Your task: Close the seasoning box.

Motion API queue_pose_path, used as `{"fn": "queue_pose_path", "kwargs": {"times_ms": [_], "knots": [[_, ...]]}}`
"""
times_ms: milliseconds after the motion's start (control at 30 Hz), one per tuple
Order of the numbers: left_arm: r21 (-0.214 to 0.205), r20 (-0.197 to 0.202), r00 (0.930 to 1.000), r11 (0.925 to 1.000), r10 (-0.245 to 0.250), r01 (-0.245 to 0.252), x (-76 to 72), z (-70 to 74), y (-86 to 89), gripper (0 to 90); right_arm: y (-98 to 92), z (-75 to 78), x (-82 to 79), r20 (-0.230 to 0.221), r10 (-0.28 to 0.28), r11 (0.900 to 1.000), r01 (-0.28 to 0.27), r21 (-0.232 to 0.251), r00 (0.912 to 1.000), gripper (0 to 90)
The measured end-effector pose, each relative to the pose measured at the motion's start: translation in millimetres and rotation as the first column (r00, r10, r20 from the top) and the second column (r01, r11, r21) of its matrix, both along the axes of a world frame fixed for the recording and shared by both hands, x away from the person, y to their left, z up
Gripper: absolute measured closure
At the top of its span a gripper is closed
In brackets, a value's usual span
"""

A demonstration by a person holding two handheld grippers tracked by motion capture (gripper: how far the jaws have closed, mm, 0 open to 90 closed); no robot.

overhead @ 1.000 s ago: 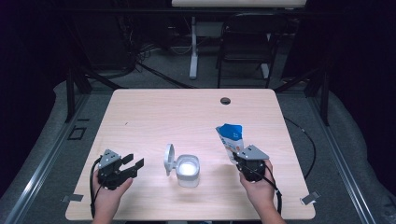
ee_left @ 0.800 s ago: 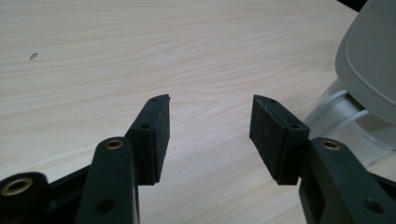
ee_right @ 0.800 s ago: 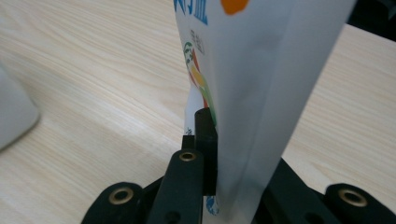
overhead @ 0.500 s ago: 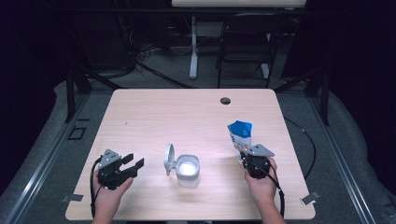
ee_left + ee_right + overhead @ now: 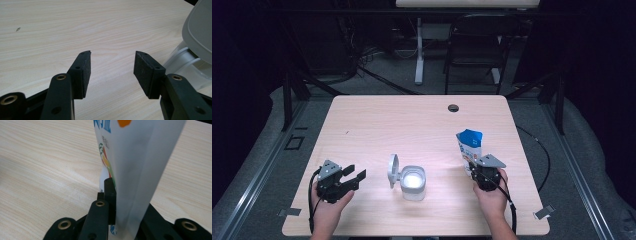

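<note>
Blue-topped pouch [image 5: 470, 145]: upright at the right side of the counter [image 5: 412, 120], clamped low down
Right hand-held gripper [image 5: 477, 169]: jaws closed on the pouch, pads pressing its sides
Left hand-held gripper [image 5: 354, 175]: jaws apart, nothing between them, resting near the counter's front left
Container [image 5: 413, 182]: white, lid [image 5: 393, 169] hinged open, between the two grippers, well apart from the pouch

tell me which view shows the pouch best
The high view: the whole pouch stands upright on the table, clamped low by the right gripper. The right gripper view gives a close, cropped side; the left gripper view looks toward the tub instead.
</note>
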State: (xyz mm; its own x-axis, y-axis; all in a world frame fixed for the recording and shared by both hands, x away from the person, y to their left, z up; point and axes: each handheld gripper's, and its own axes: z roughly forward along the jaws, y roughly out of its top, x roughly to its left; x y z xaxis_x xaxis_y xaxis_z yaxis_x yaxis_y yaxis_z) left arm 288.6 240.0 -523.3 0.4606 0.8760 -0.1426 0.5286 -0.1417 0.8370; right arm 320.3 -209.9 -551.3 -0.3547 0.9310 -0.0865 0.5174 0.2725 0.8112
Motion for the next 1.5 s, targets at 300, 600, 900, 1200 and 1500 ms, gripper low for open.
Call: {"fn": "queue_pose_path", "kwargs": {"times_ms": [300, 600, 900, 1200, 1500], "knots": [[-0.002, 0.000, 1.0000, 1.0000, -0.004, 0.004, -0.5, 0.0, -1.1, 48.4, -7.6, -2.3, -5.3, 0.001, 0.010, 0.9997, -0.010, 0.022, 0.9999, 76.1], [0.002, 0.009, 0.9999, 0.9999, -0.015, 0.015, -2.2, 2.2, -3.3, 48.4, -13.7, -2.1, -13.1, 0.016, -0.008, 0.9996, 0.007, 0.028, 0.9998, 66.5], [0.006, 0.018, 0.9995, 0.9997, -0.026, 0.025, -4.5, 4.8, -7.2, 48.4, -20.0, 2.4, -21.2, 0.029, -0.014, 0.9985, 0.013, 0.054, 0.9995, 57.2], [0.007, 0.016, 0.9993, 0.9994, -0.033, 0.032, -6.2, 5.9, -9.6, 48.4, -23.8, 0.4, -28.4, 0.027, -0.016, 0.9986, 0.015, 0.050, 0.9995, 54.0], [0.011, 0.024, 0.9990, 0.9992, -0.038, 0.038, -7.8, 7.9, -10.6, 48.4, -24.2, 1.4, -32.5, 0.039, -0.019, 0.9986, 0.017, 0.050, 0.9991, 51.8]]}}
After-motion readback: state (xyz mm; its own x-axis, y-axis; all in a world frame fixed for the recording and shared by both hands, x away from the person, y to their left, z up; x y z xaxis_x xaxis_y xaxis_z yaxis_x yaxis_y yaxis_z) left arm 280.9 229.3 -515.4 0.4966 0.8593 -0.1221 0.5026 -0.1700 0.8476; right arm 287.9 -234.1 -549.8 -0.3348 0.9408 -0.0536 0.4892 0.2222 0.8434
